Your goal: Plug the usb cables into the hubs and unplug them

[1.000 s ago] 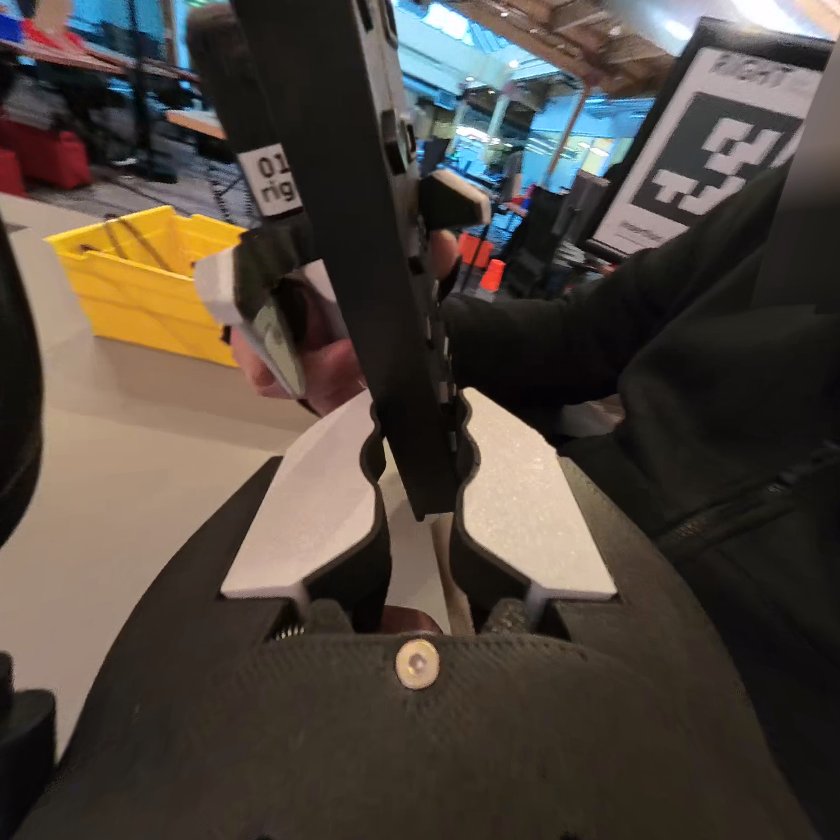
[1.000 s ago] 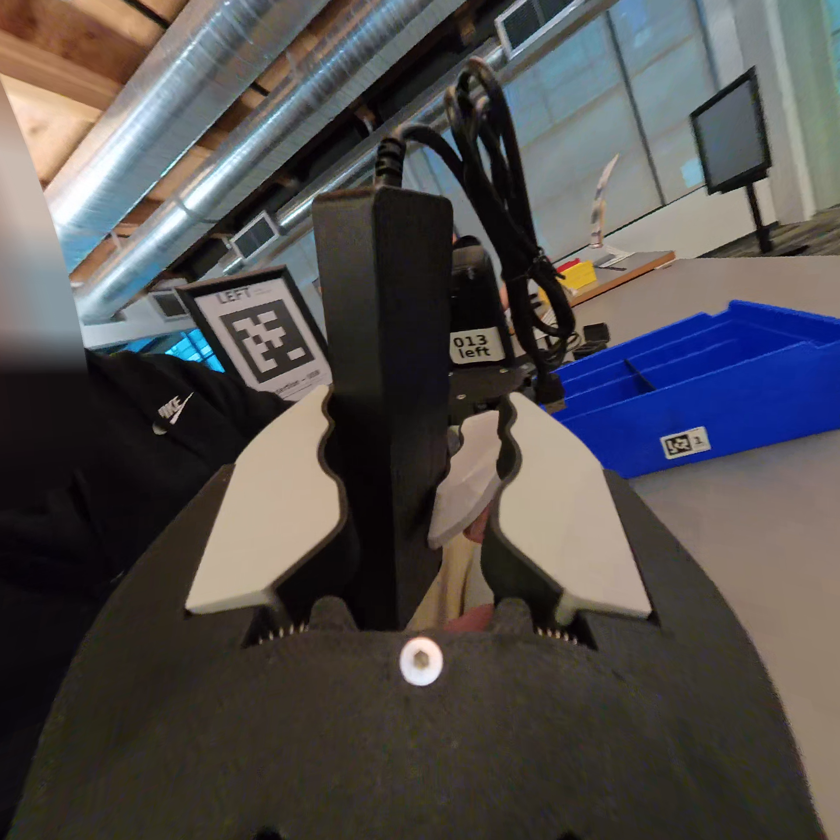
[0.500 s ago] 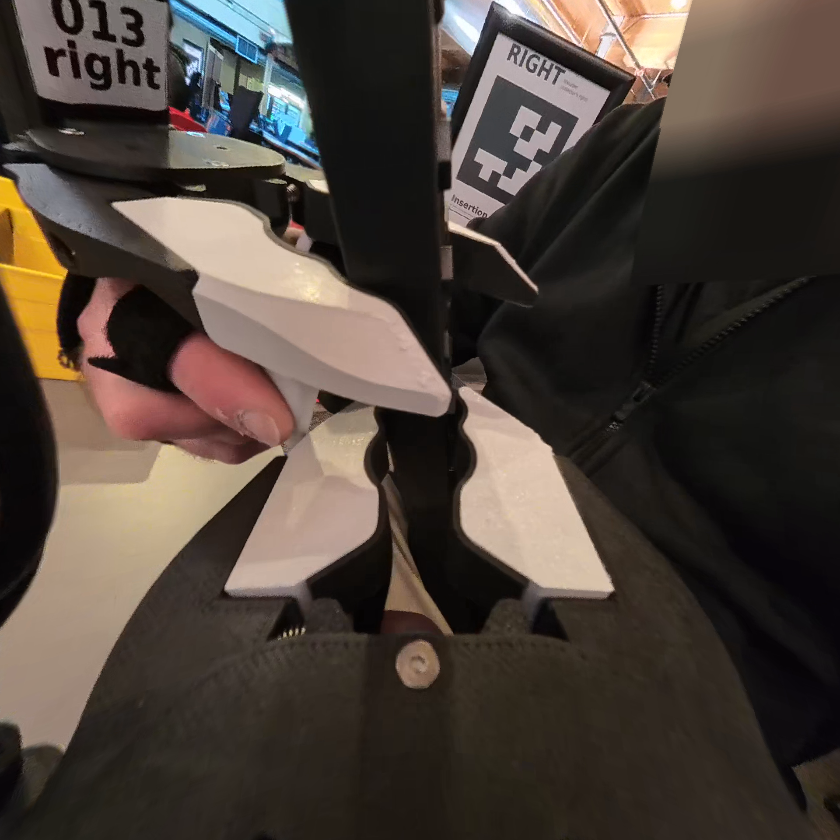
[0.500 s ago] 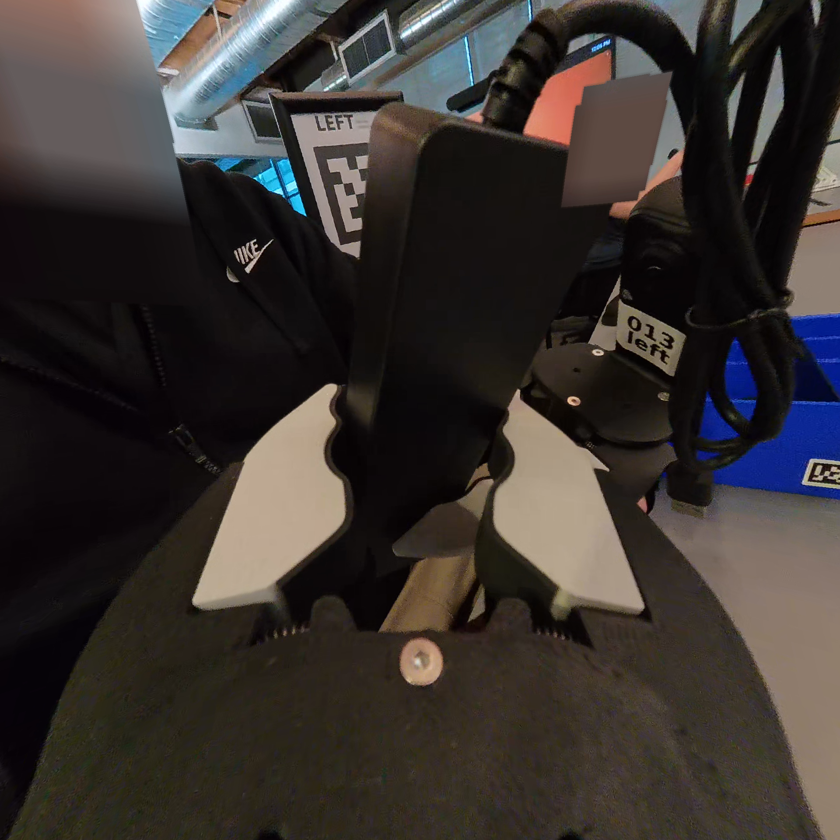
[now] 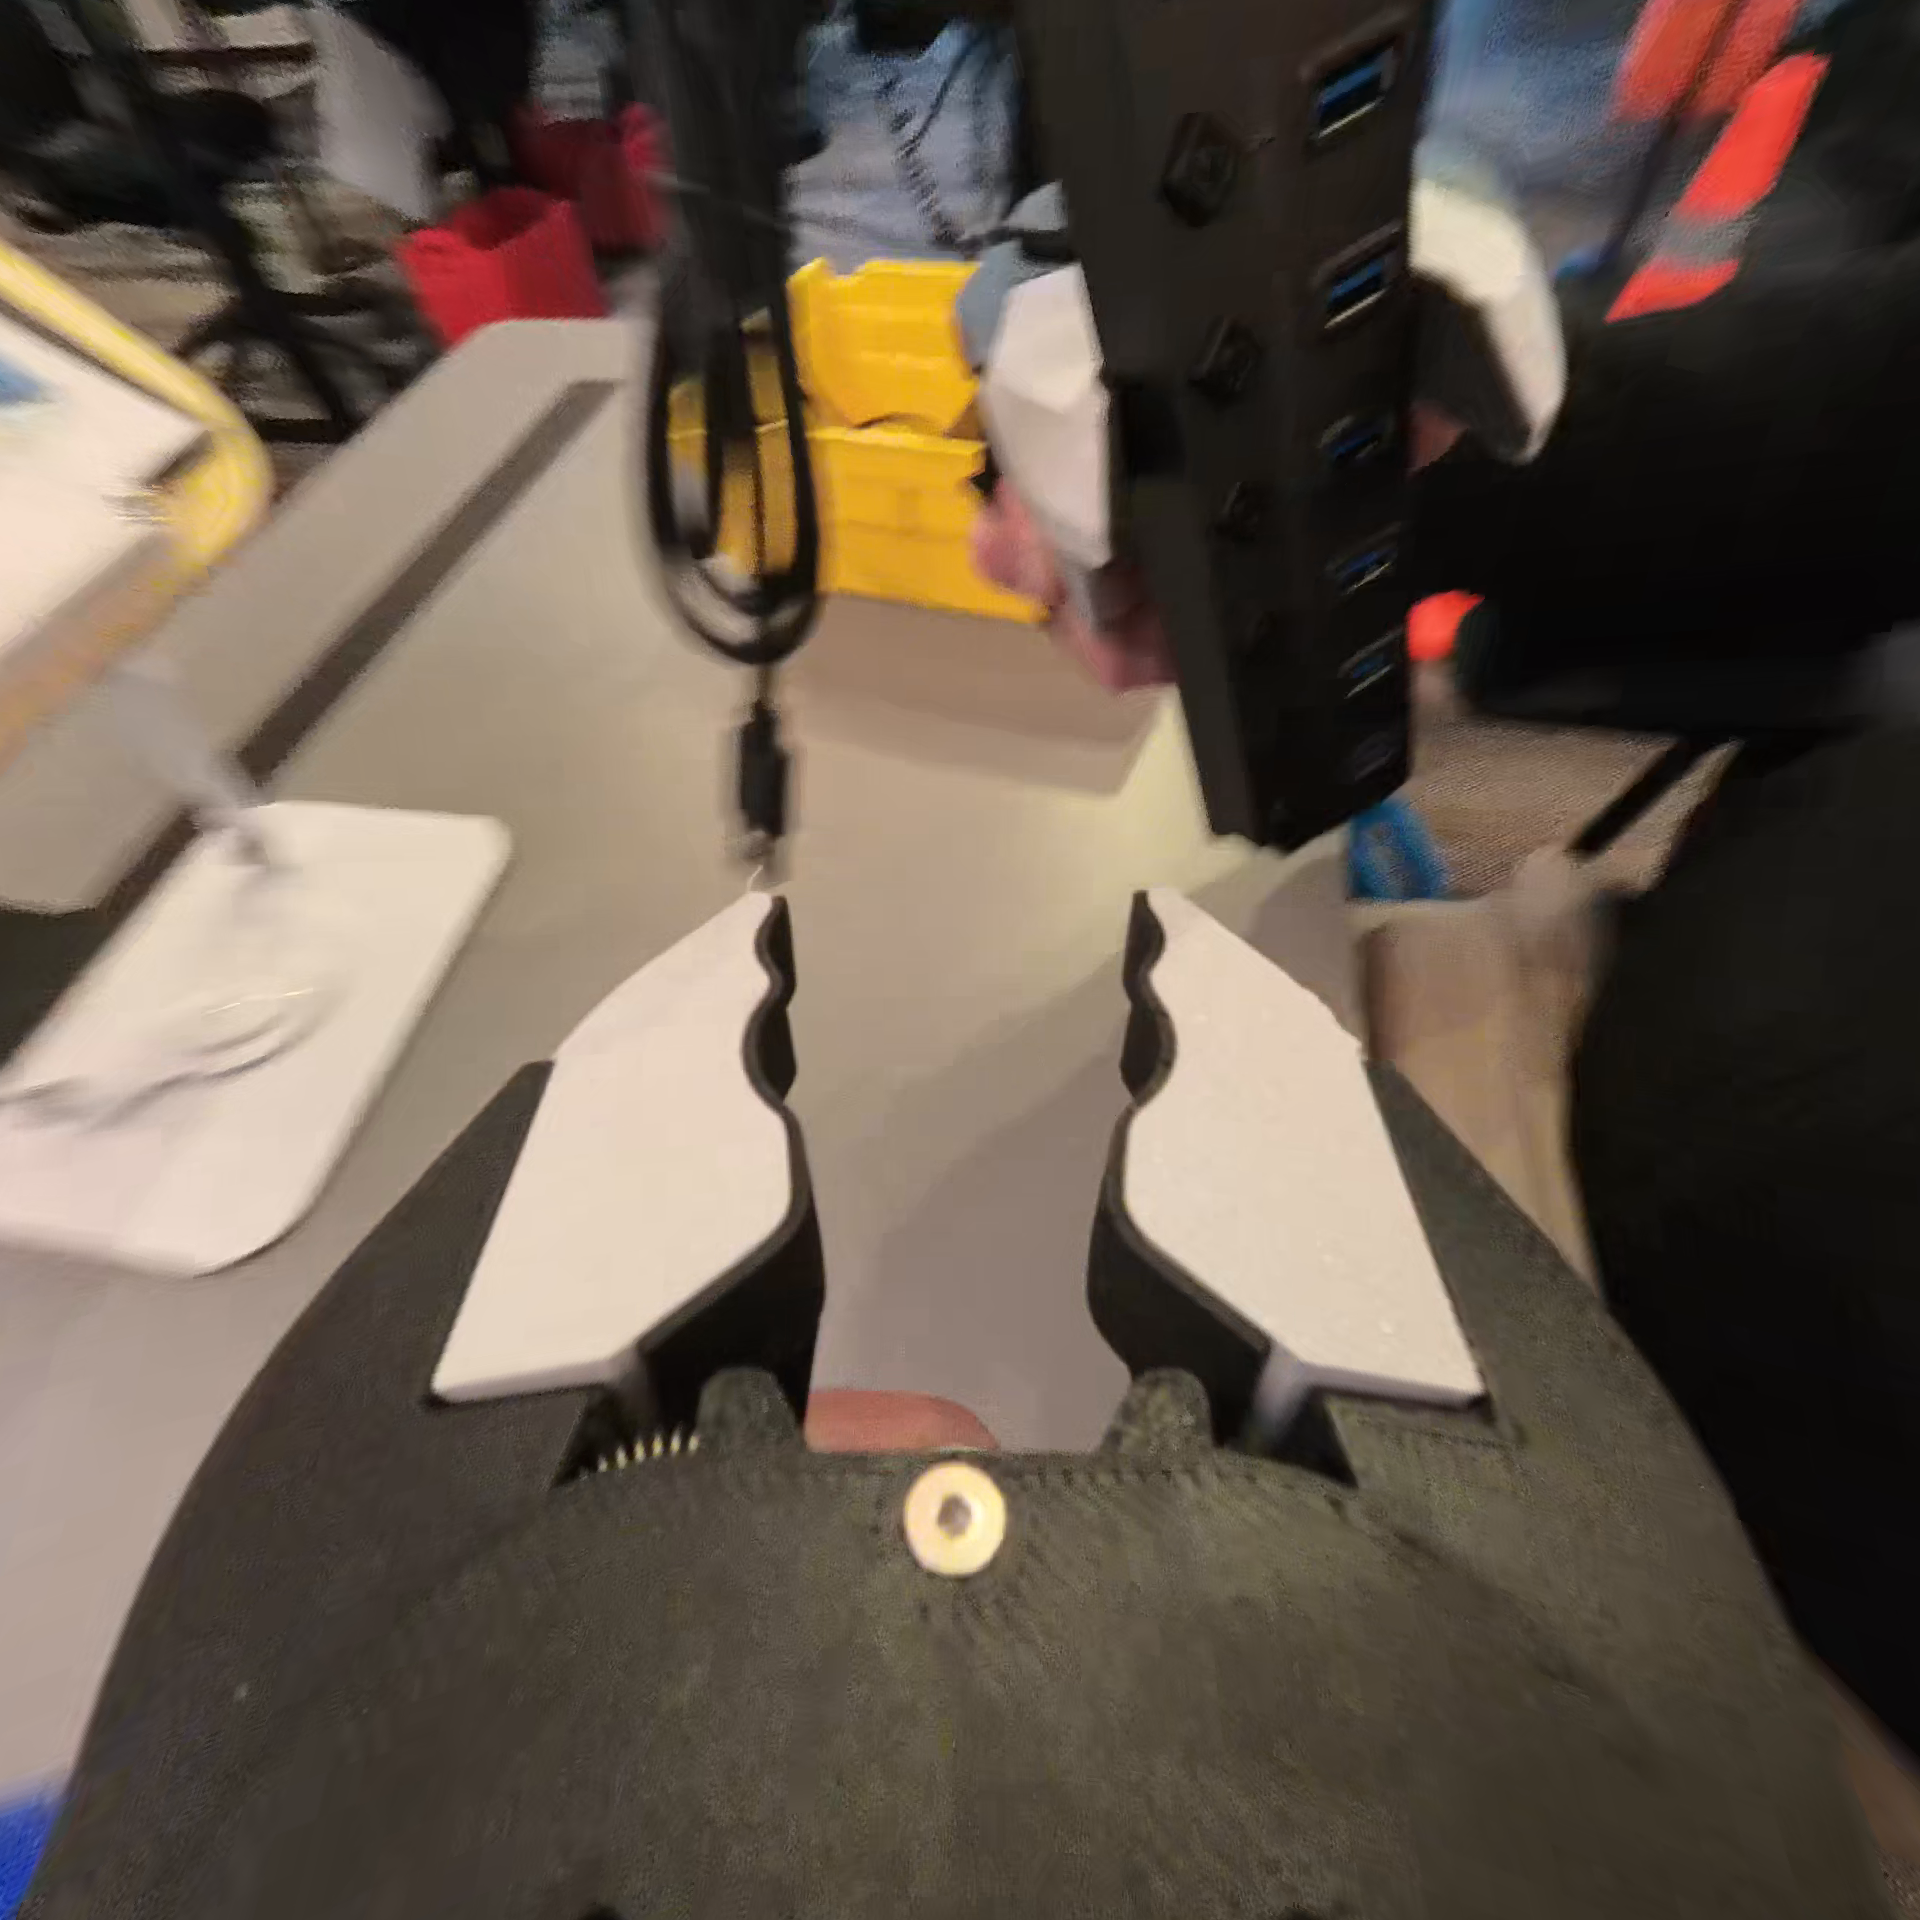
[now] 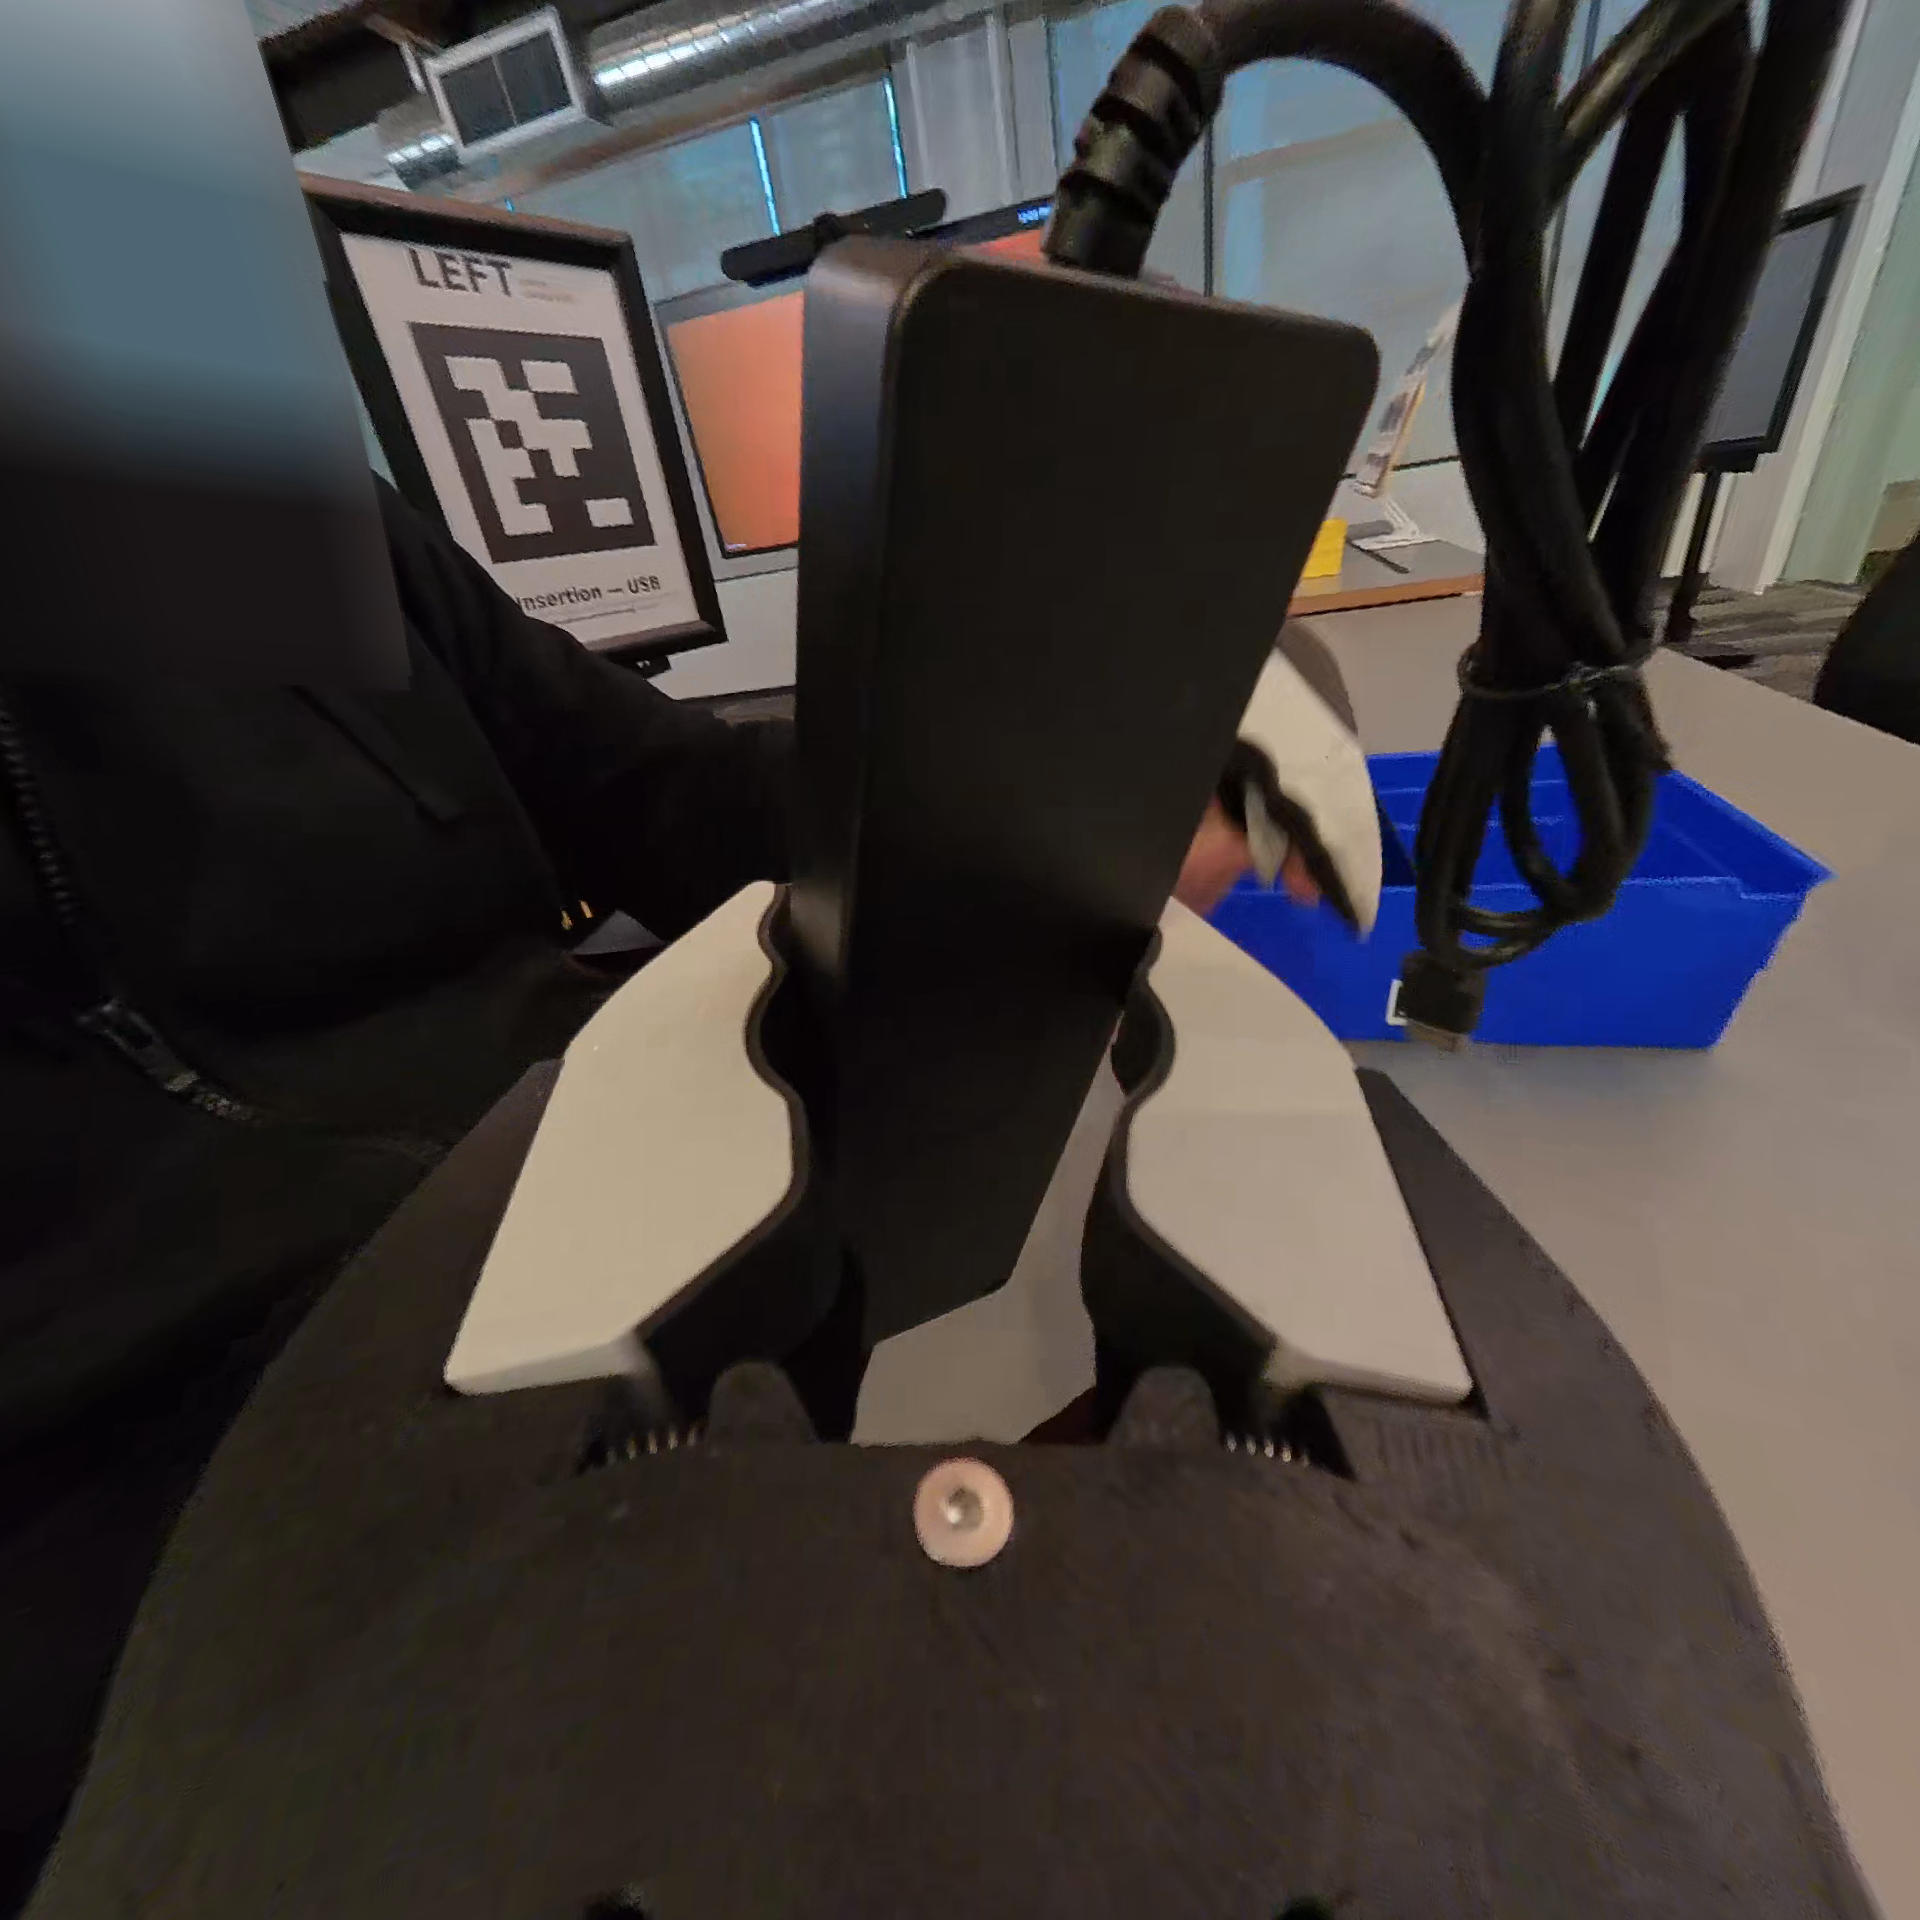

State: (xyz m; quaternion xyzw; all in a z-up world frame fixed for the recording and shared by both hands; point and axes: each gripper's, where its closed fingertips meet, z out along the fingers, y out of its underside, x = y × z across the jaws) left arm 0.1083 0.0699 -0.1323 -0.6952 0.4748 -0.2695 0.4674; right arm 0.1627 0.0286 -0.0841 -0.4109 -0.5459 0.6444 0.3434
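My right gripper (image 6: 961,925) is shut on the lower end of a black USB hub (image 6: 1039,623) and holds it upright above the table. The hub's black cable (image 6: 1538,582) loops from its top and hangs tied in a bundle, with the plug (image 6: 1439,997) dangling at the bottom. My left gripper (image 5: 956,925) is open and empty, below and apart from the hub (image 5: 1278,499). The hub's row of blue ports faces it. The cable bundle (image 5: 727,436) and plug (image 5: 758,774) hang just ahead of my left finger. The left wrist view is blurred.
A blue bin (image 6: 1683,935) sits on the grey table (image 6: 1662,1247) behind the cable. A yellow bin (image 5: 894,478) stands at the far side. A white flat base (image 5: 229,1039) lies to the left. A person in a black jacket (image 6: 312,831) and a framed marker sign (image 6: 520,436) are close.
My left gripper let go of the hub, opened and drew back from it. My right gripper has kept its hold on the hub.
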